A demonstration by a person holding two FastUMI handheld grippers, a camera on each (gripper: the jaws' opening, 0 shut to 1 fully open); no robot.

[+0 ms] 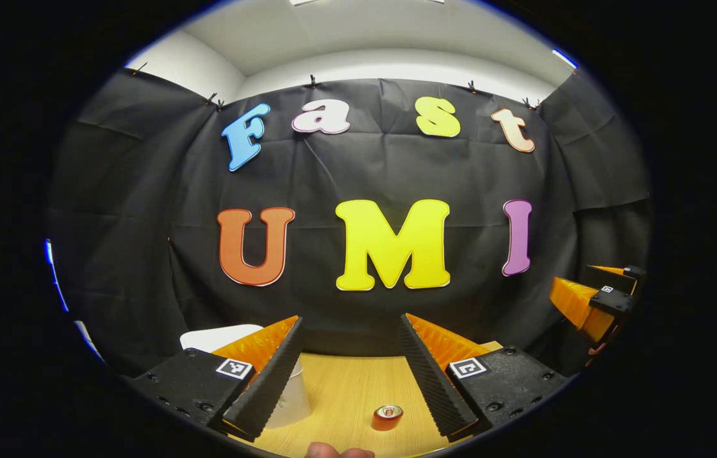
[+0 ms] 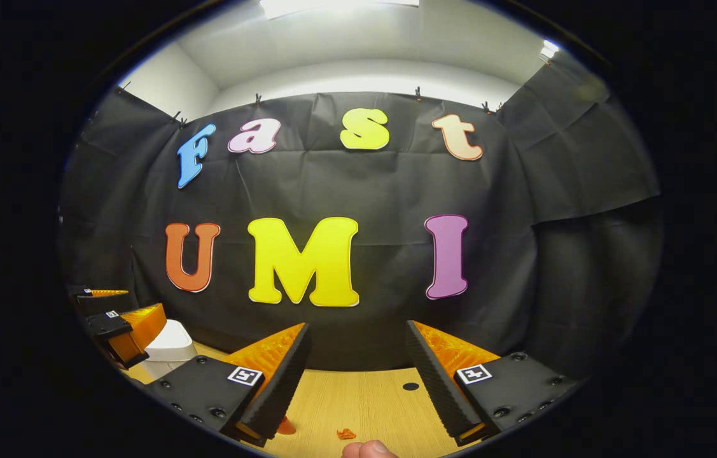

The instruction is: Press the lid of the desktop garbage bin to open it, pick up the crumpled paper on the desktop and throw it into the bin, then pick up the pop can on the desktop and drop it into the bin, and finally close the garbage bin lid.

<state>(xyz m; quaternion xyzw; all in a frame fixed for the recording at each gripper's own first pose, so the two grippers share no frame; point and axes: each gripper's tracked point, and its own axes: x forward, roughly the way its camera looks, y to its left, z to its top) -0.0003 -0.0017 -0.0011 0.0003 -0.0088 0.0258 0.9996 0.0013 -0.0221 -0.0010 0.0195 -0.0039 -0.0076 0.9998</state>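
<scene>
My left gripper [image 1: 350, 318] is open and holds nothing, raised above the wooden table [image 1: 345, 388]. A white bin [image 1: 291, 401] stands just behind its left finger, partly hidden by it. A red pop can [image 1: 387, 416] with a silver top stands upright on the table below and between the fingers. My right gripper [image 2: 357, 326] is also open and holds nothing. In the right gripper view the bin [image 2: 170, 346] sits at the far left with its rounded lid seemingly down, and the left gripper [image 2: 119, 308] hovers beside it. A red object [image 2: 285, 426] peeks out under the right gripper's left finger.
The right gripper [image 1: 587, 286] shows at the right edge of the left gripper view. A small orange scrap [image 2: 346, 434] lies on the table [image 2: 364, 401] near a round black hole [image 2: 410, 386]. A person's fingertip [image 2: 368, 448] shows at the bottom edge. Black cloth closes off the back.
</scene>
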